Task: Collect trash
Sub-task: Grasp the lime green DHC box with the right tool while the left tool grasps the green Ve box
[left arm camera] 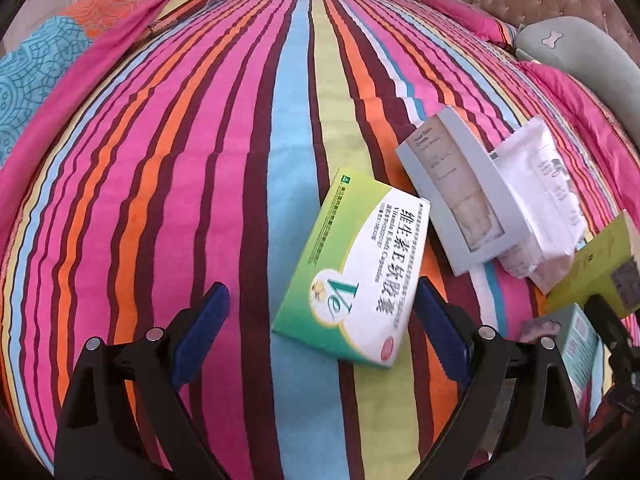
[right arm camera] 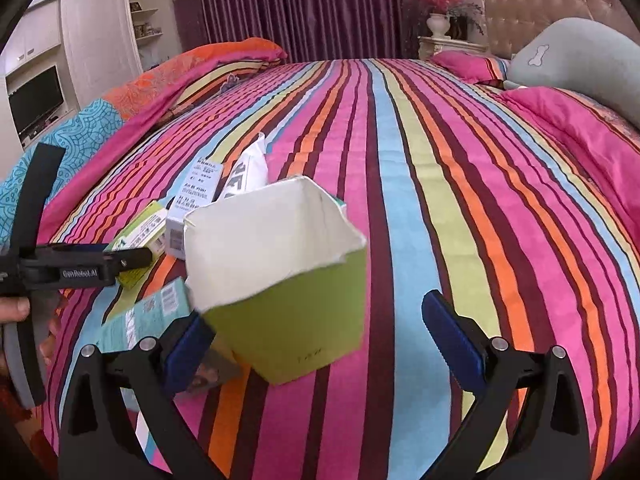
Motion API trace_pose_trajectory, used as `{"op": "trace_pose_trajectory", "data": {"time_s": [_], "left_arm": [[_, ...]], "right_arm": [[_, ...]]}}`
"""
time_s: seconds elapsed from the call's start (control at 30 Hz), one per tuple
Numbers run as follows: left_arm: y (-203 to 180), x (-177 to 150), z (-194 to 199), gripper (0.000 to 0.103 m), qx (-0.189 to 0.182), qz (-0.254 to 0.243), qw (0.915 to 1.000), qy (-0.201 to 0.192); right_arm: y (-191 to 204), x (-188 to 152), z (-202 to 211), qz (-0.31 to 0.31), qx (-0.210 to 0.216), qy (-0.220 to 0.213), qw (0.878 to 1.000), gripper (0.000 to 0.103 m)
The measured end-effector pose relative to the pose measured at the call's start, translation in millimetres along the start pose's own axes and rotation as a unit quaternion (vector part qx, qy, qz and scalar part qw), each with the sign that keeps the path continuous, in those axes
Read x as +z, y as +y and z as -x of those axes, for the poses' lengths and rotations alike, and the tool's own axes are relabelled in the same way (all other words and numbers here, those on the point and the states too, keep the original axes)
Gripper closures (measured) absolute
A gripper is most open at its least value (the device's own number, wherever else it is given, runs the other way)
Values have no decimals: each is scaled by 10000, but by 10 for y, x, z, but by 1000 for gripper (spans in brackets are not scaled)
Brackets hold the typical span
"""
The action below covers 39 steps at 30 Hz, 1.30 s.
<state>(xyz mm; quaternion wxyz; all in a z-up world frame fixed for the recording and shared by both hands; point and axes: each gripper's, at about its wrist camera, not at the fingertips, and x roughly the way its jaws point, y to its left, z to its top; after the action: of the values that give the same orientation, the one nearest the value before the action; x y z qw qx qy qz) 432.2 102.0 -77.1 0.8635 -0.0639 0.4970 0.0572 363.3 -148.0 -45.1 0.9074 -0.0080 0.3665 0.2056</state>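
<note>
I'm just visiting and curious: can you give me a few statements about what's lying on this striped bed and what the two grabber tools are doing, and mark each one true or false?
1. The left gripper has its fingers spread wide apart. True.
2. The Ve vitamin box is clamped tight between those fingers. False: it lies on the striped bedspread, the fingers apart on either side of it.
3. The lime-green carton has its top torn open. True: its white inside shows.
4. The right gripper is shut. False: its fingers are spread wide.
5. The grey pillow has a bone shape on it. True.
</note>
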Motion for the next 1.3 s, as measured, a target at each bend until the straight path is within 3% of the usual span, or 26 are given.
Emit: {"op": "trace_pose_trajectory", "data": {"time_s": [0.13,0.2,0.27,0.3,0.77,1.3], "left_arm": [[-16,28,-42,13,60,-21,10000,-75],[-20,29,-67,23,105,-13,9999,-82],[-27,28,-64,45,267,-98,9995,-164],[-24,30,-55,49,300,-115,9993,-206],[144,-190,394,49,18,208,9987,-462],[304,-1025,1100,49,104,212,9983,-524]], "right_arm": [[-7,34,-64,-98,220,81,9997,25],[-8,40,-114,-150,395,192,9989,40],[-6,33,-127,-211,436,235,9986,41],[-4,29,-116,-240,444,239,9984,42],[-59,-45,212,-633,72,229,9977,43],[-256,-512,873,-1197,-174,268,9923,43]]}}
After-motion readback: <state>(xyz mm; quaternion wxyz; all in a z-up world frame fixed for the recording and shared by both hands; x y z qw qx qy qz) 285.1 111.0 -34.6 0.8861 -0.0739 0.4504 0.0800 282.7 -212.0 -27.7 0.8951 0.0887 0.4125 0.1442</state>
